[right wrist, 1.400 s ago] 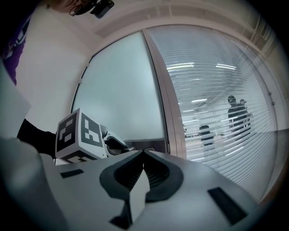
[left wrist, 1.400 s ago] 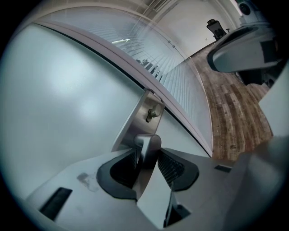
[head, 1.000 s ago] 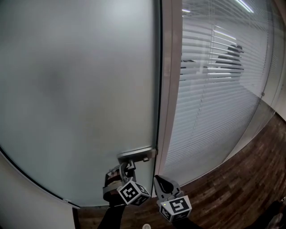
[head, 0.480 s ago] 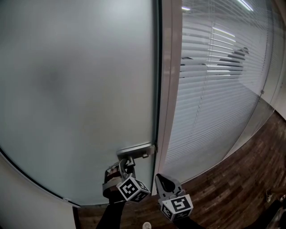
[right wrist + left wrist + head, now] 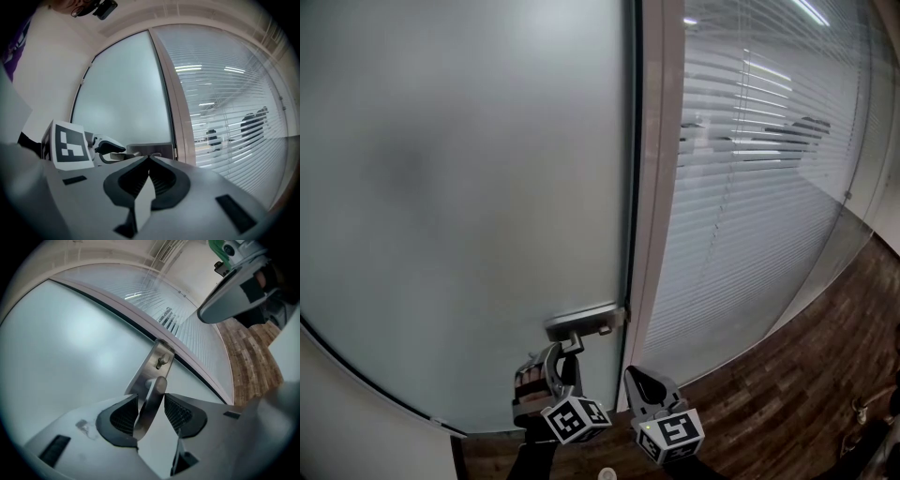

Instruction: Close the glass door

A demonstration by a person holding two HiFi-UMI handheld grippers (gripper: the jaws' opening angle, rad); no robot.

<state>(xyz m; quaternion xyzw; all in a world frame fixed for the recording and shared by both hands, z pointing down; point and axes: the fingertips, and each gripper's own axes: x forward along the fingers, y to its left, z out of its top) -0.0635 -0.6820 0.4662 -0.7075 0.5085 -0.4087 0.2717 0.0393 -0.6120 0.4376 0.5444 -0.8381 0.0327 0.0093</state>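
The frosted glass door stands with its edge against the metal frame. A steel handle plate sits low on the door by that edge. My left gripper reaches up to it from below. In the left gripper view the lever handle runs slantwise between the two pads of the left gripper, which is shut on it. My right gripper hangs just right of it, in front of the frame, touching nothing. Its jaws are shut and empty.
Right of the frame is a glass wall with white blinds, and people show behind it. Dark wood floor runs along its foot. A white wall curves in at the lower left.
My left gripper's marker cube has sunk lower in the head view, tilting the gripper, with the lever still between its jaws. The figure behind the blinds moved right. The right gripper kept still.
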